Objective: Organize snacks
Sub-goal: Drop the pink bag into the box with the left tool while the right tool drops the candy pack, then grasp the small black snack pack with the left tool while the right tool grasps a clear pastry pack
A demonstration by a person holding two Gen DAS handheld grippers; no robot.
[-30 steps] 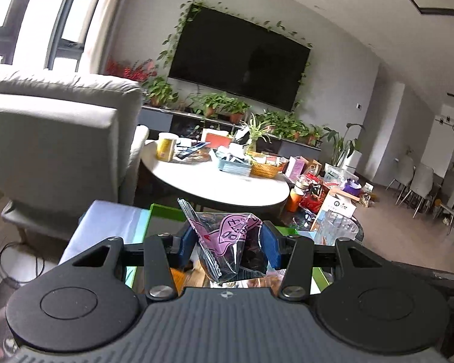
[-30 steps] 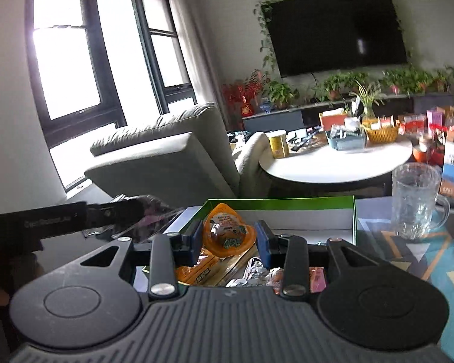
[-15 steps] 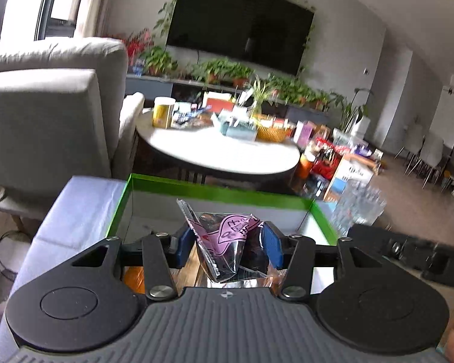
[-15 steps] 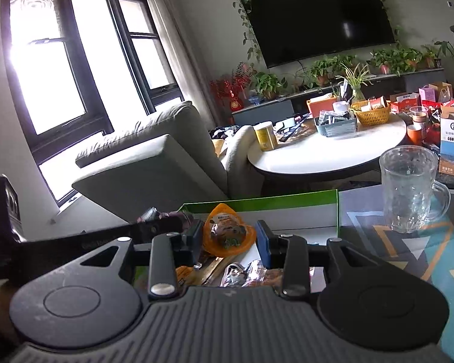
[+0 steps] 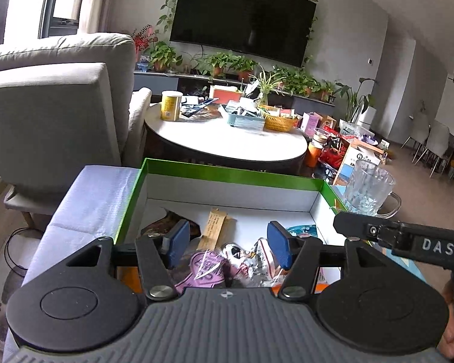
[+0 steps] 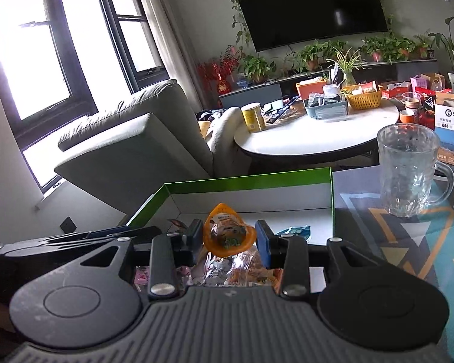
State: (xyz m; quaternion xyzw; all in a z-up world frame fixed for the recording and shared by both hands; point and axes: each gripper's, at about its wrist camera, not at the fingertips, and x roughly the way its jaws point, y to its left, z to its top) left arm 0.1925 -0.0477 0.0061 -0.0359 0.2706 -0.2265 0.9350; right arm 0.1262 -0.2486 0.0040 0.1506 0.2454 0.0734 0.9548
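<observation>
Working over the green-rimmed box [image 5: 227, 175] across the middle of both views, we risk crowding: our two tools sit close, and a bump could spill the snack pile [image 5: 245, 260] at lower centre. Near the right edge stands a glass mug [image 6: 407, 169]; a careless swing could topple it. Our left gripper [image 5: 227, 243] gapes wide, holding nothing, the pink packet [image 5: 207, 269] lying loose beneath it. Our right gripper [image 6: 229, 237] pinches the orange packet [image 6: 228, 234] lightly; that slick wrapper could slip out crooked.
</observation>
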